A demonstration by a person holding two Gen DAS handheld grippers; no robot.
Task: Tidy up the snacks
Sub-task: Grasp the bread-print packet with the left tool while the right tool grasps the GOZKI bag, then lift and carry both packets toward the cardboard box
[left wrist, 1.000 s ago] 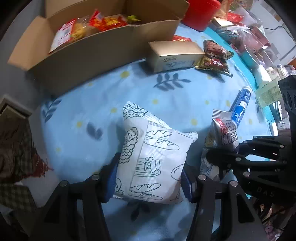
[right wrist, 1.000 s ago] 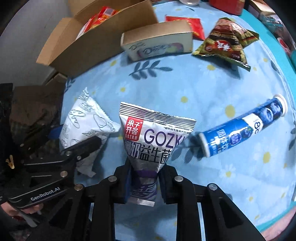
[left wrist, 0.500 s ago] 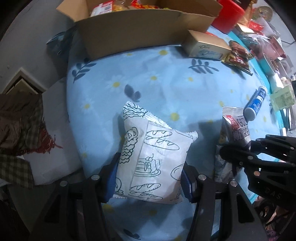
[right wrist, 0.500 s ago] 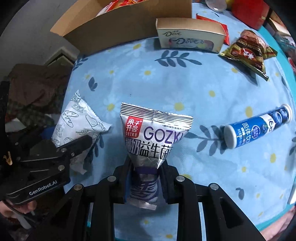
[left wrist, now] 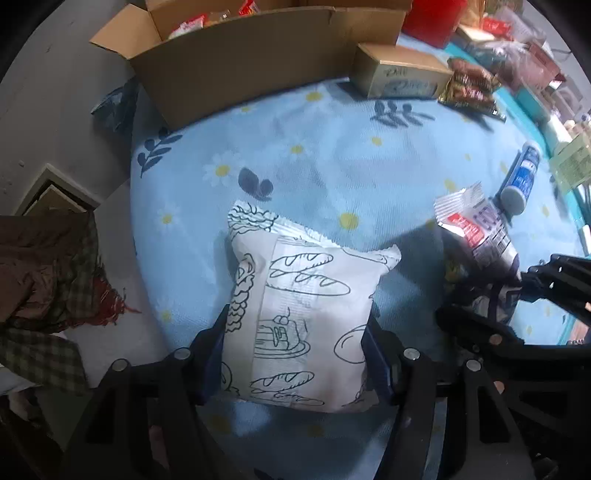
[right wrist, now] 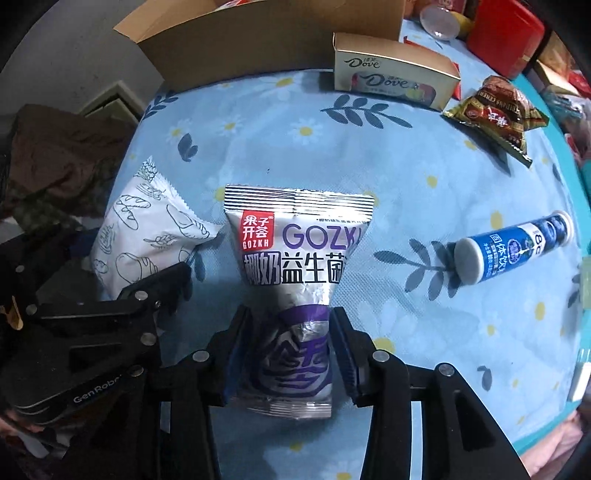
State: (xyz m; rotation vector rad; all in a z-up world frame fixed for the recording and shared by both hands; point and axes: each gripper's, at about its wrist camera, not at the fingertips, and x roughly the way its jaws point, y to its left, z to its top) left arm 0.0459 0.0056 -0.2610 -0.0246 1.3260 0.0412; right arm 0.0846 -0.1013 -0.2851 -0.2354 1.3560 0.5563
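A white bag printed with bread drawings (left wrist: 306,314) lies on the blue flowered tablecloth (left wrist: 332,166) between the fingers of my left gripper (left wrist: 293,347). Its jaws are opening, and the pads still touch the bag's sides. A silver and purple GOZKH bag (right wrist: 295,251) lies with its crumpled waist between the fingers of my right gripper (right wrist: 290,339). These jaws are opening too, with a thin gap on each side of the bag. The bread bag (right wrist: 147,236) and the left gripper (right wrist: 110,314) show at the left of the right wrist view.
An open cardboard box (left wrist: 258,55) with snack packets stands at the back. Near it are a gold Dove box (right wrist: 391,74), brown packets (right wrist: 495,114) and a red box (right wrist: 506,33). A blue tube (right wrist: 513,251) lies to the right. Checked cloth (left wrist: 44,295) hangs past the table's left edge.
Both grippers have drawn back from the cardboard box toward the table's near edge and sunk. The right jaws have parted from the silver bag's waist. The left jaws stand slightly wider.
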